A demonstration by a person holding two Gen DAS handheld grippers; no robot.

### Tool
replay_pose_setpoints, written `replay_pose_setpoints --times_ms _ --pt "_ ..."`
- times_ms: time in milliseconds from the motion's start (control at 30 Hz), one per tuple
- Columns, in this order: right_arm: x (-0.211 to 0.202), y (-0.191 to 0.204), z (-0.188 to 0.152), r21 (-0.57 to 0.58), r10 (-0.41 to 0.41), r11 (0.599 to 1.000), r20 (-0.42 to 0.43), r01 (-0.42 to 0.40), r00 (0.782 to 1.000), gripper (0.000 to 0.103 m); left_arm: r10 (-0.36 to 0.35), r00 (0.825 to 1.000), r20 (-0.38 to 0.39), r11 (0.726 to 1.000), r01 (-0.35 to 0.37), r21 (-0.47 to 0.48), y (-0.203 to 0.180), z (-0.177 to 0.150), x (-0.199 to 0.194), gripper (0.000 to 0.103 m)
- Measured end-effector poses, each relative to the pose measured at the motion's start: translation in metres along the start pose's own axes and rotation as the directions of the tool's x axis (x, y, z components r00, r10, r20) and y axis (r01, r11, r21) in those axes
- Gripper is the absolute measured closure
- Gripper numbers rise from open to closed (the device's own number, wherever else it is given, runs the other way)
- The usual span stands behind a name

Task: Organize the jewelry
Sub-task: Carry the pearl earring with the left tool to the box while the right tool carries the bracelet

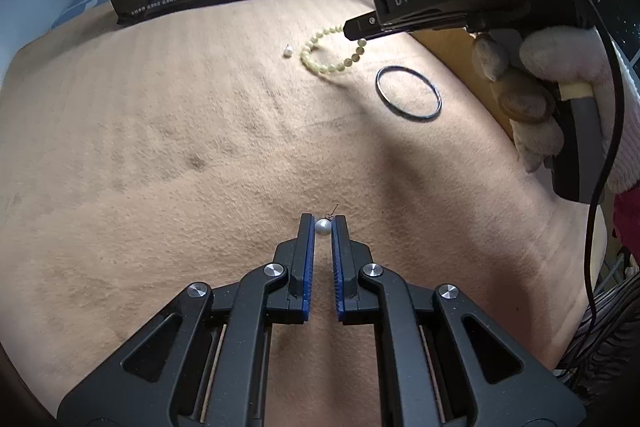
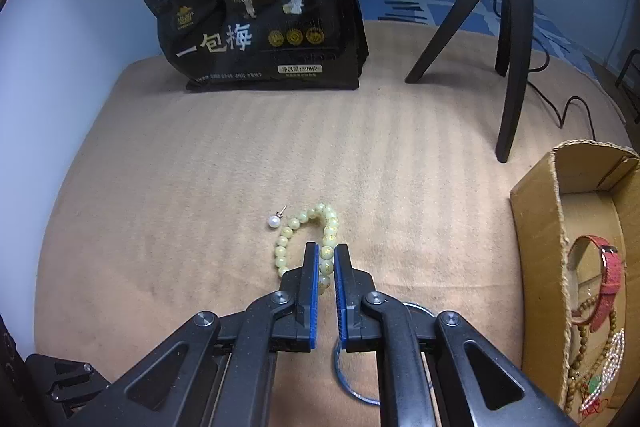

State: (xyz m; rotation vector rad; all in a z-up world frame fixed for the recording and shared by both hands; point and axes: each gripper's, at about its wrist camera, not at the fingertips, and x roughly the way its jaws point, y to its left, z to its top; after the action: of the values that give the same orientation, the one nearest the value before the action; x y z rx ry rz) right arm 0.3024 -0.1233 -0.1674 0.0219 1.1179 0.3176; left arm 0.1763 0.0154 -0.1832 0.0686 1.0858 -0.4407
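in the lower centre of the left wrist view, our left gripper [image 1: 323, 225] is clenched on a pearl earring [image 1: 322, 226] over the tan blanket [image 1: 160, 147]; in the right wrist view our right gripper [image 2: 326, 254] grasps the pale bead bracelet [image 2: 320, 227], cardboard box [image 2: 536, 227] at right

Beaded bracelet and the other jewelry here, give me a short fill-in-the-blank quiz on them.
1. The right gripper is shut on the ____ bracelet.
2. The left gripper pinches a pearl ____.
3. The red watch lies inside the ____ box.
4. The dark bangle lies ____ on the blanket.

Missing words: beaded; earring; cardboard; flat
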Motion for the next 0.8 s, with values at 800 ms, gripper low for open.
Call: replay_pose_setpoints --times_ms 800 --pt "-0.11 -0.001 -0.022 -0.014 0.004 1.0 0.125 -0.003 0.992 0.098 0.009 0.987 0.161 1.0 -0.013 0.025 -0.04 0.02 -0.082 0.096"
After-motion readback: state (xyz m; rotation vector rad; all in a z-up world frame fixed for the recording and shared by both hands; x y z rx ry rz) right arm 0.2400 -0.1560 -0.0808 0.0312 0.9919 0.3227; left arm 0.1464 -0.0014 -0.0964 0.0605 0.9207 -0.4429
